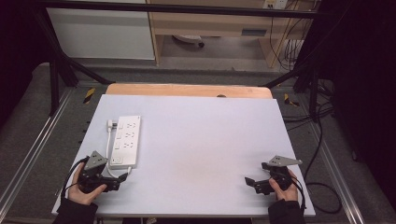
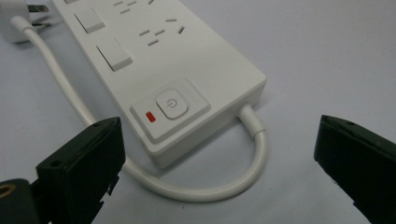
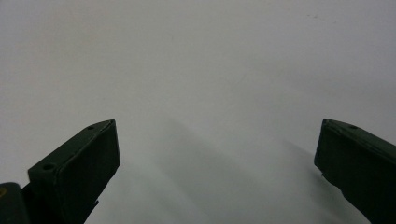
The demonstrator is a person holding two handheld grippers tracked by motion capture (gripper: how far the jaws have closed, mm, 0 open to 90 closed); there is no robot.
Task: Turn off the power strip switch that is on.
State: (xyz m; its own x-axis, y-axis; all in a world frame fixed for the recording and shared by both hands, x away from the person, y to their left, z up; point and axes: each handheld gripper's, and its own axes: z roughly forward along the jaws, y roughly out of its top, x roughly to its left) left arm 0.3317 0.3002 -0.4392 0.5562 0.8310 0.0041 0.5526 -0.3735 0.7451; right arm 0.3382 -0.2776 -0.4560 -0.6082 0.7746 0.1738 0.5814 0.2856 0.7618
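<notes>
The white power strip (image 2: pixel 154 60) lies flat on the white board (image 1: pixel 210 140), and the left gripper (image 2: pixel 215 158) hovers just short of its switch end with jaws spread wide and nothing held, while the right gripper (image 1: pixel 259 183) sits released and well apart from the strip. The cable (image 2: pixel 201 189) loops out of that end of the strip and crosses between the left jaws, so closing here would likely snag it and drag the strip; a careless nudge could also press the power button (image 2: pixel 172 103) beside the lit red indicator (image 2: pixel 150 116)
</notes>
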